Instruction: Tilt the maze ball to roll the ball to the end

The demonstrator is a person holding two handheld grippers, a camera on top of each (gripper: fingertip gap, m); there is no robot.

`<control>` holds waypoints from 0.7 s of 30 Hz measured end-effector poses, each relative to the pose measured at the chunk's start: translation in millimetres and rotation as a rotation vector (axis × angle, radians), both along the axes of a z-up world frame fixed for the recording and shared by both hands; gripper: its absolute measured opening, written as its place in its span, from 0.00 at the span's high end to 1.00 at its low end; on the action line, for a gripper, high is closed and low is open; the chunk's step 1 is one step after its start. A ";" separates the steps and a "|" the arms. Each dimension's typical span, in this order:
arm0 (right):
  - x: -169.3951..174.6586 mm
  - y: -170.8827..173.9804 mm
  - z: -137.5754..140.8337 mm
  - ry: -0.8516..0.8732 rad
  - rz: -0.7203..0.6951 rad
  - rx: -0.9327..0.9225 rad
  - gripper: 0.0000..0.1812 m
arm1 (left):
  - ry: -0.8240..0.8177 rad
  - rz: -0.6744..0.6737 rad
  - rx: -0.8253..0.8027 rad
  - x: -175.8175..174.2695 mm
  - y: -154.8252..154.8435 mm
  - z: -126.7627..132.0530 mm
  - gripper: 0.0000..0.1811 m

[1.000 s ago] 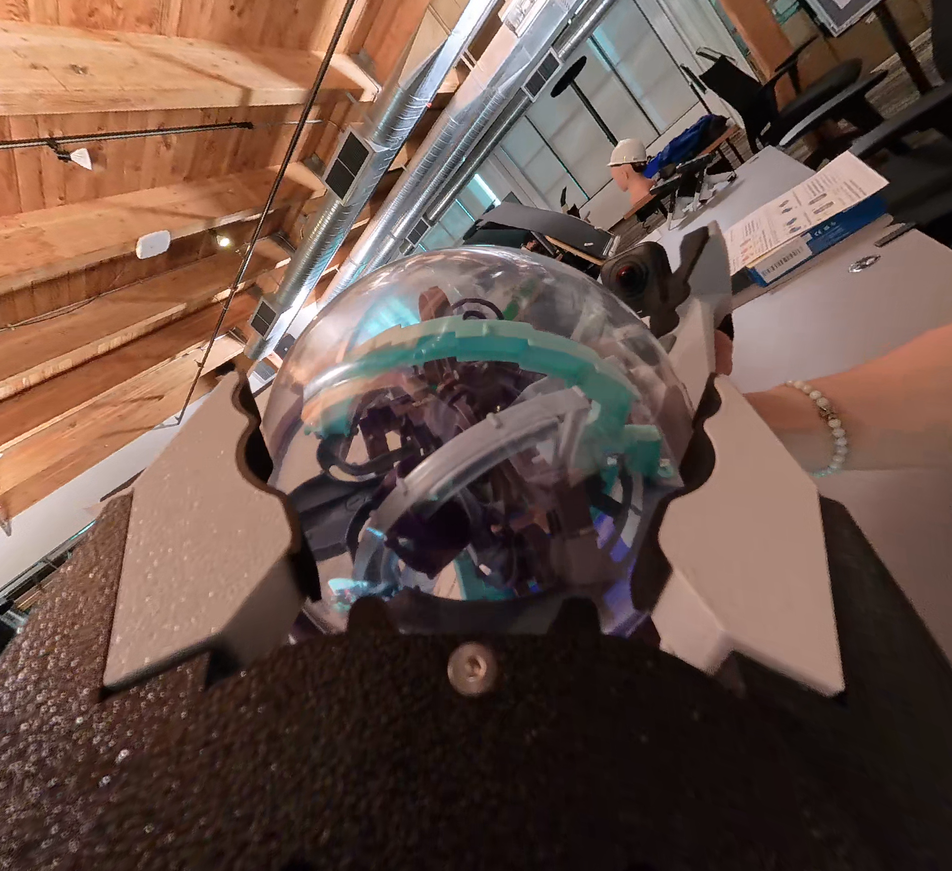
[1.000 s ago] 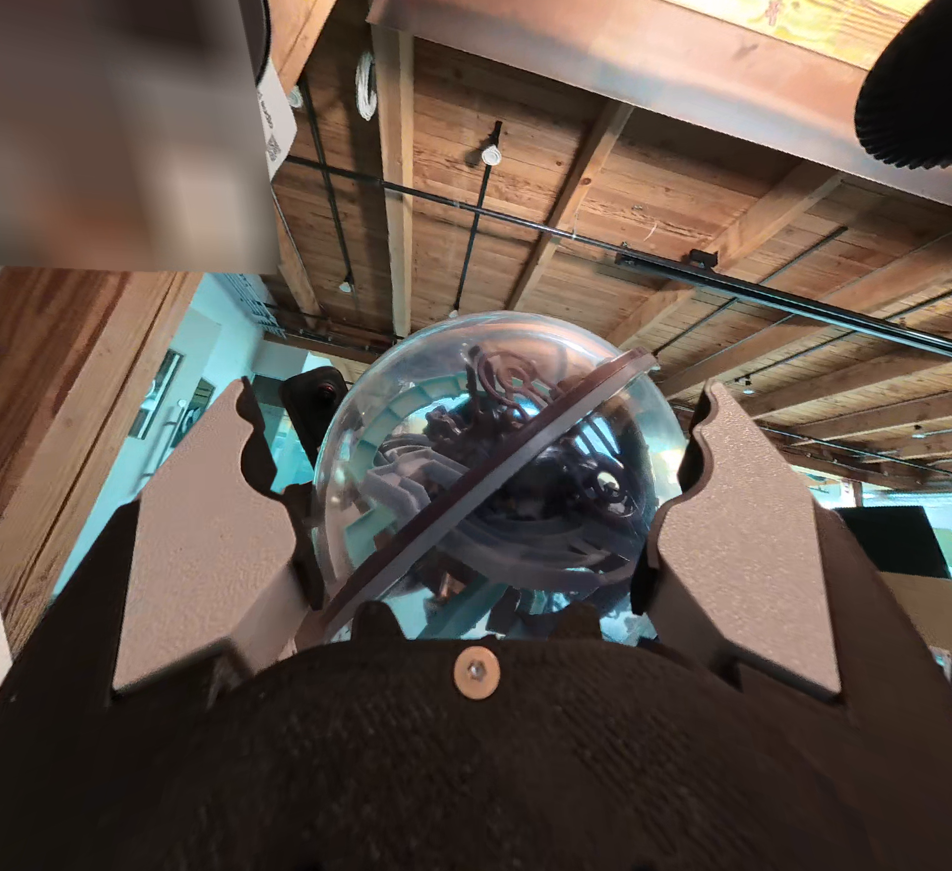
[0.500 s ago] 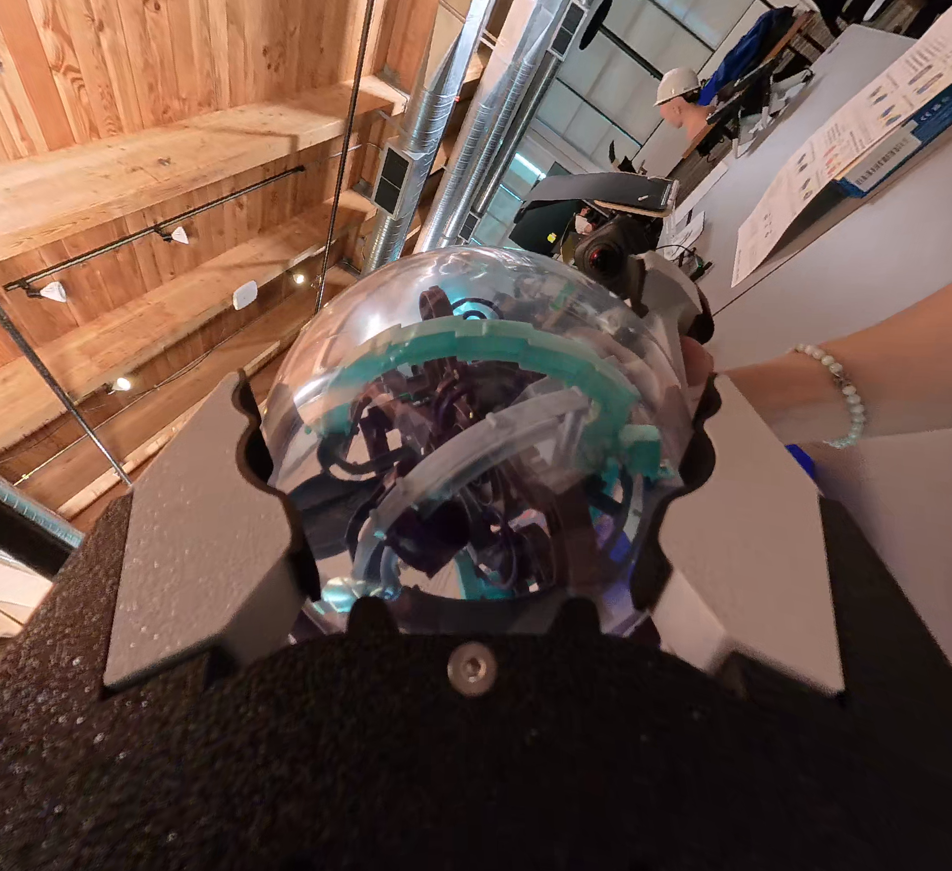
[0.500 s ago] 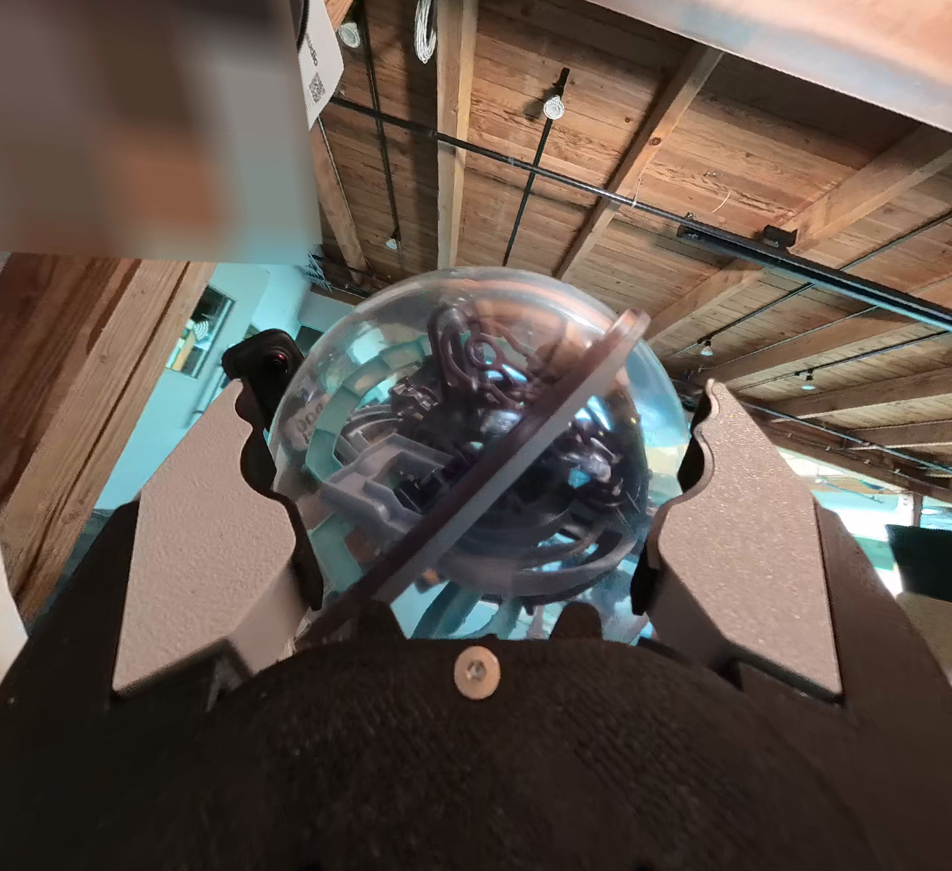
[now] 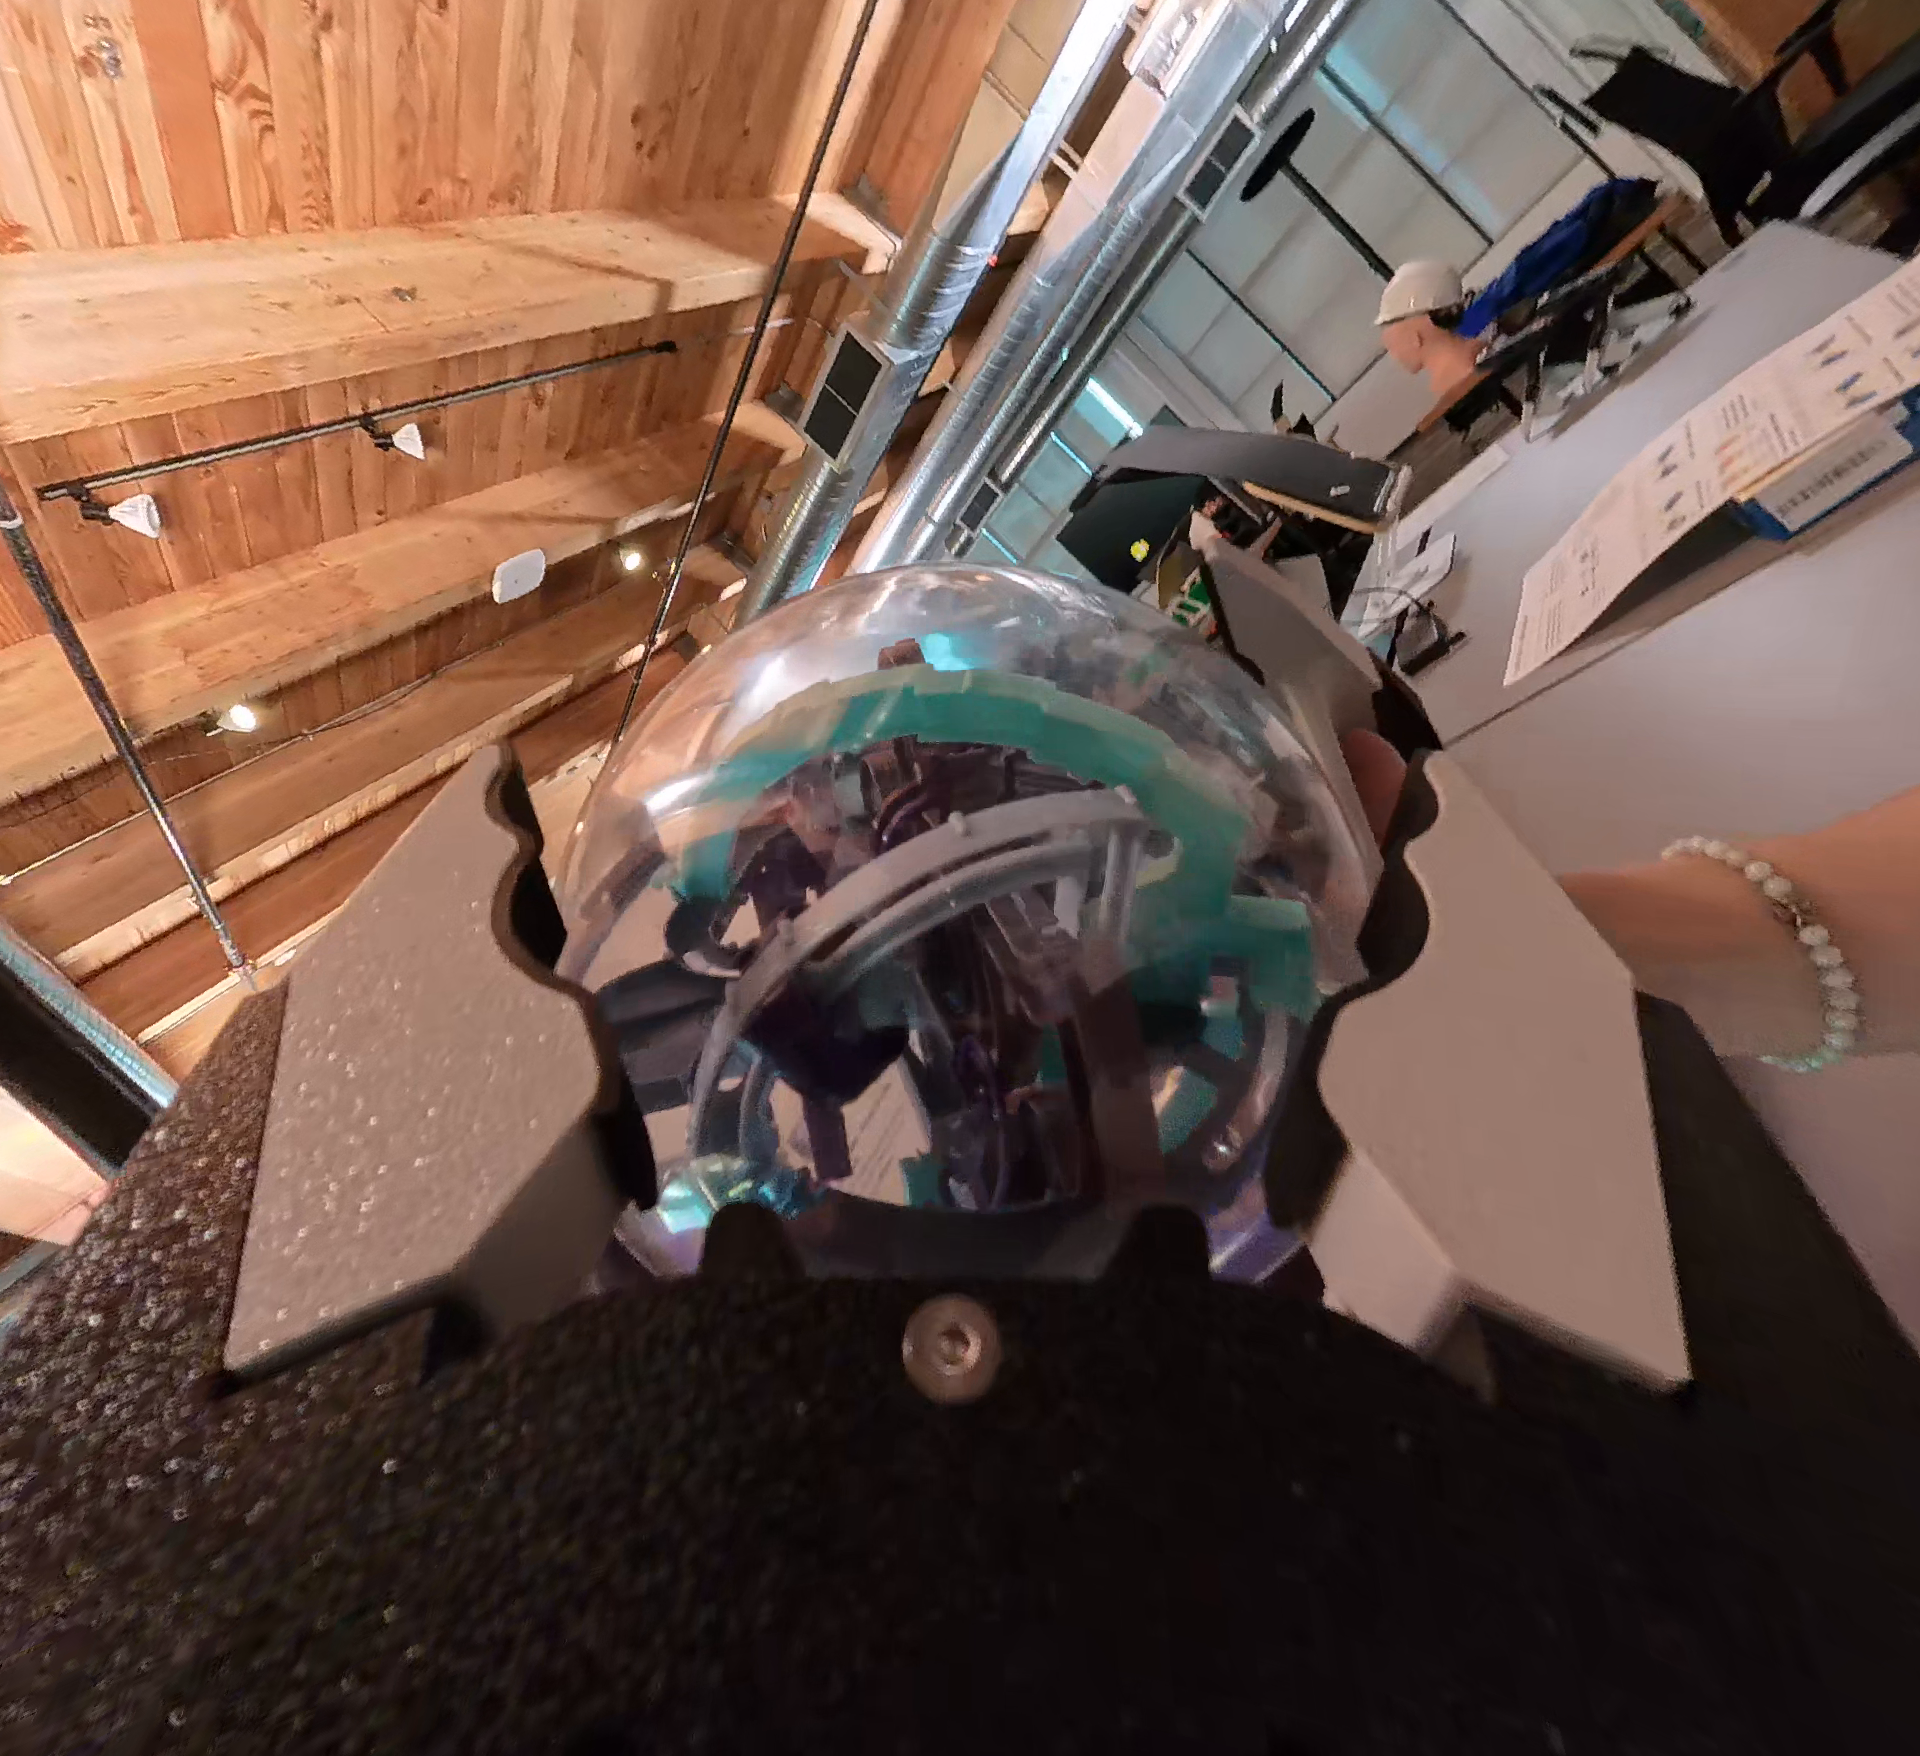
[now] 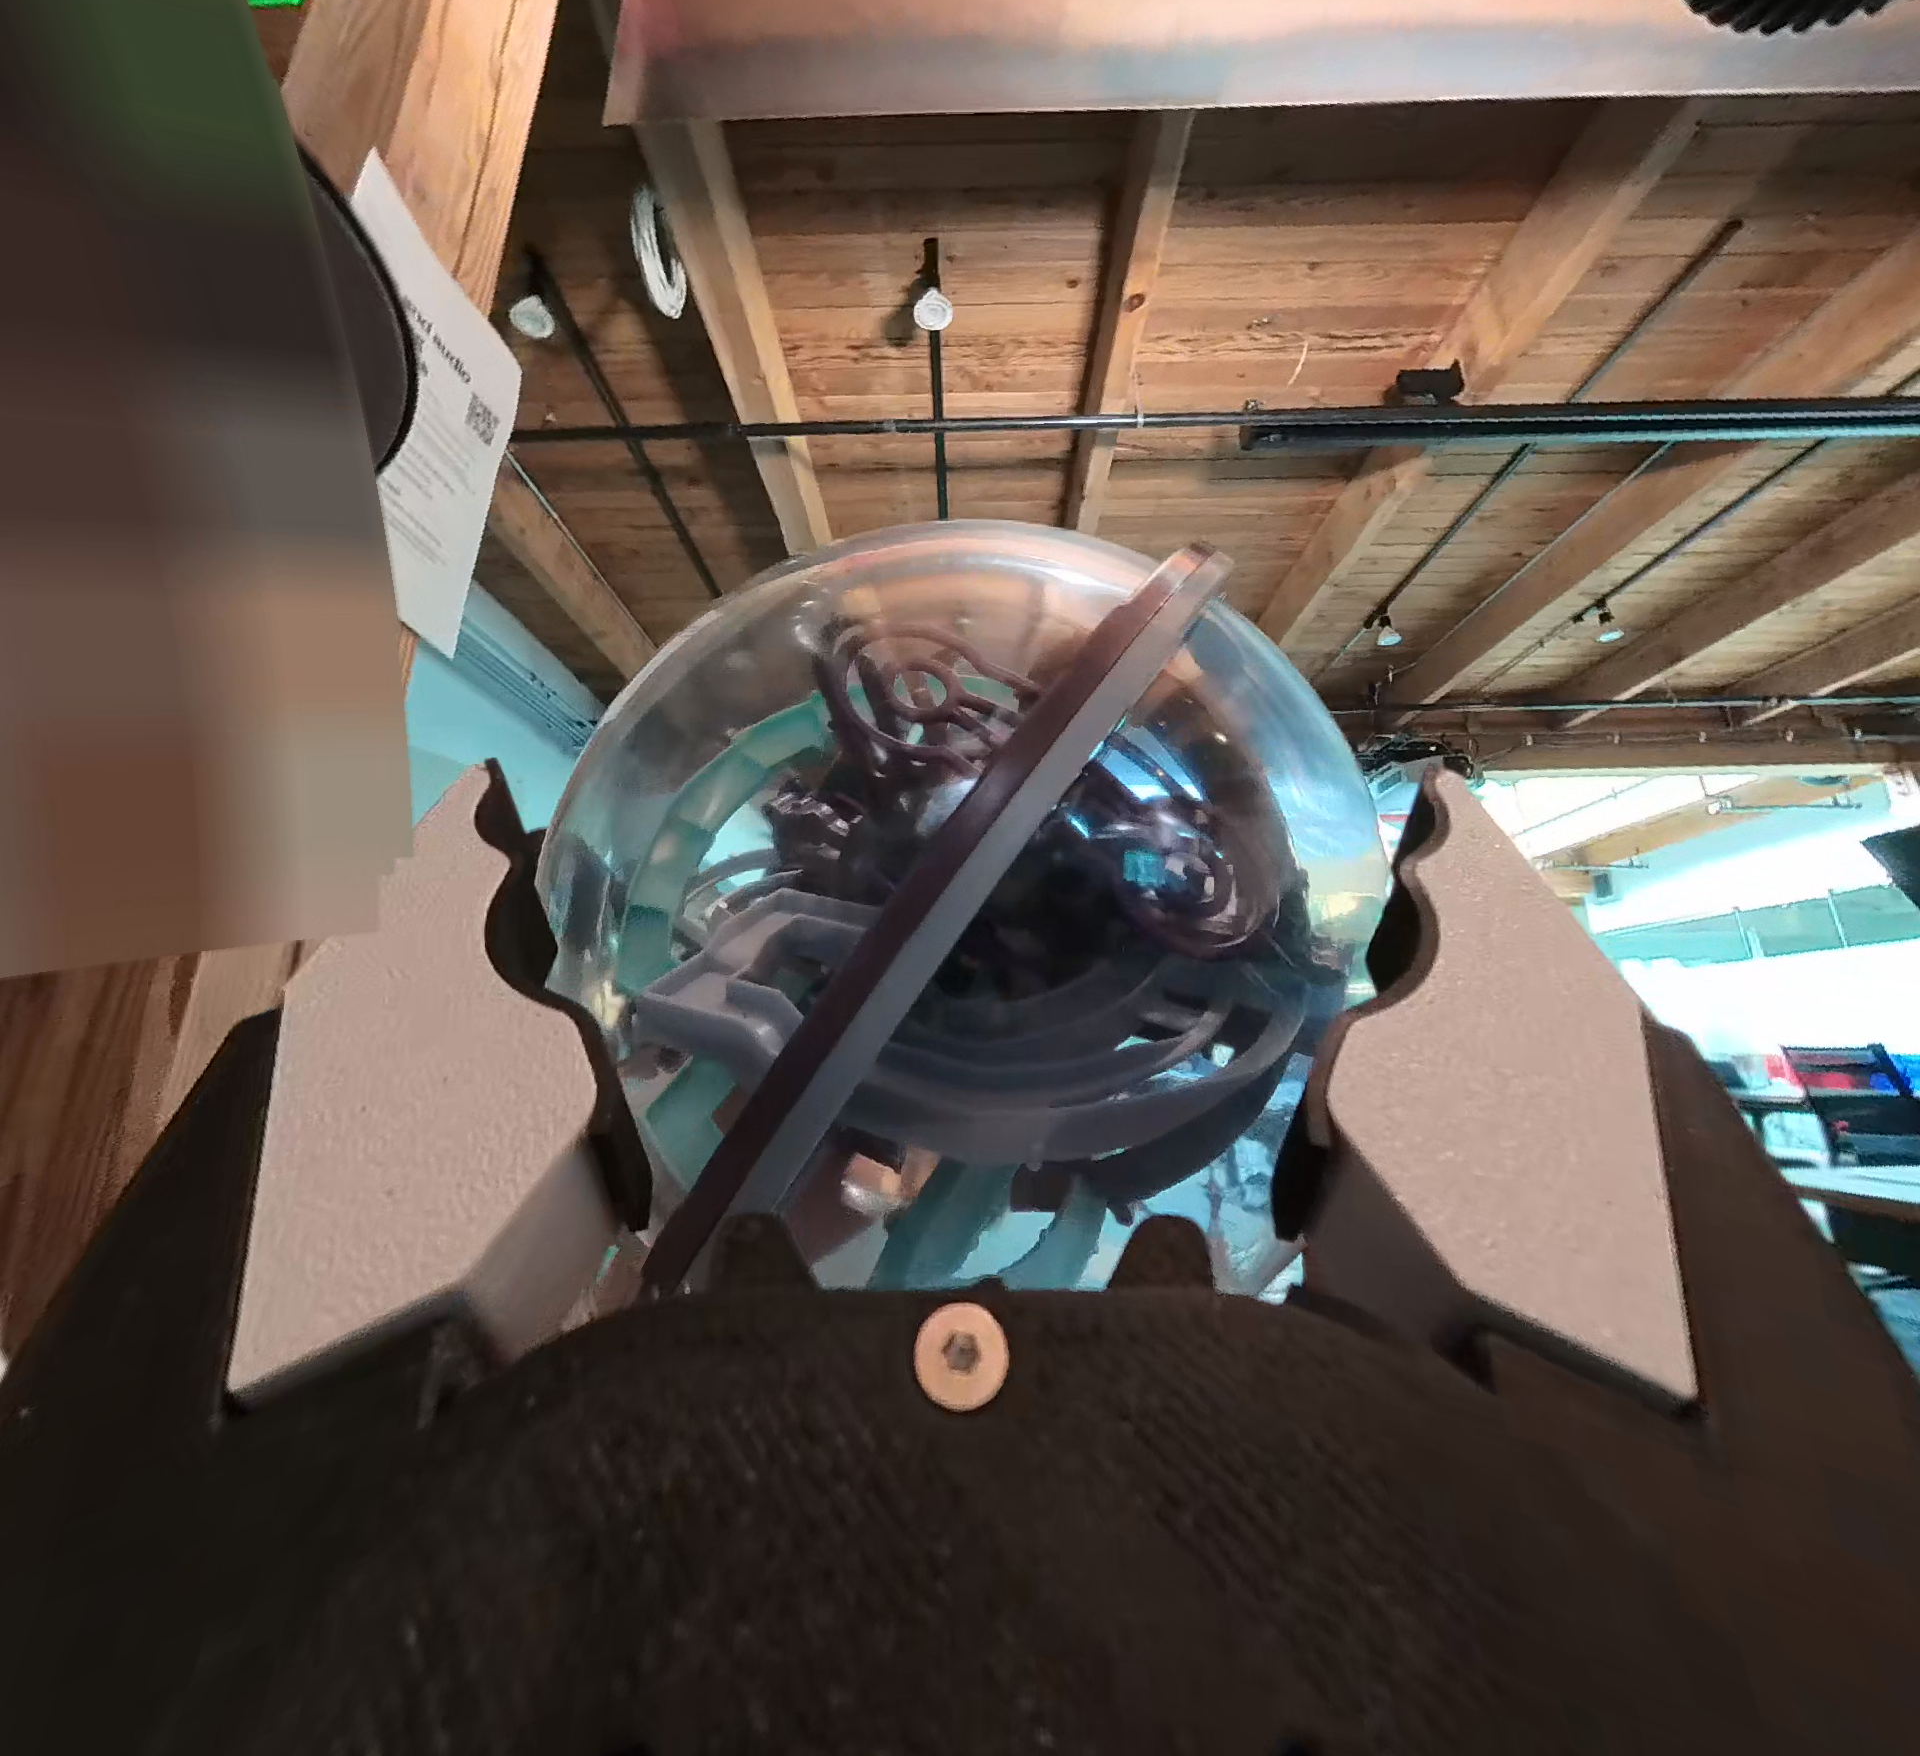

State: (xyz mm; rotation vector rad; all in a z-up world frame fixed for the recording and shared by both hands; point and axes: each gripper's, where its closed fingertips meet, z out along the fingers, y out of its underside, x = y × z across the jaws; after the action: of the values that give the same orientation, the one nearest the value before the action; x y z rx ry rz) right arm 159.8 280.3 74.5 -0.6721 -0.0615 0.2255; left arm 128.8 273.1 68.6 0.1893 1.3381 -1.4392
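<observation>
The maze ball (image 5: 966, 896) is a clear sphere with teal, grey and purple tracks inside, held up in the air. My left gripper (image 5: 966, 766) is shut on it, one finger on each side. My right gripper (image 6: 958, 776) is shut on the same maze ball (image 6: 956, 896) from another side. Its dark equator ring (image 6: 997, 865) runs steeply from lower left to upper right. One finger of the right gripper (image 5: 1283, 636) shows behind the sphere in the left wrist view. I cannot make out the small ball inside for sure.
A person's forearm with a bead bracelet (image 5: 1808, 958) reaches in from the right. A grey table (image 5: 1662, 709) carries a printed sheet on a blue box (image 5: 1756, 449). Wooden ceiling beams and metal ducts (image 5: 935, 304) are overhead. A white sheet hangs on a wooden post (image 6: 442, 449).
Both grippers have turned with the sphere still held. In the right wrist view the equator ring has grown steeper and the ceiling has swung round. The left wrist view has tilted.
</observation>
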 end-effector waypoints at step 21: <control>-15.5 -16.4 21.5 -0.025 0.040 -0.014 0.13 | -0.108 -0.098 -0.102 -29.6 -10.1 23.6 0.19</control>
State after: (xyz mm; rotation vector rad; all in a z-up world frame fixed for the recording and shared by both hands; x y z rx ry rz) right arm 144.4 263.9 96.0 -0.6879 -0.0974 0.2565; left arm 99.2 263.0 92.2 0.2652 1.1788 -1.5531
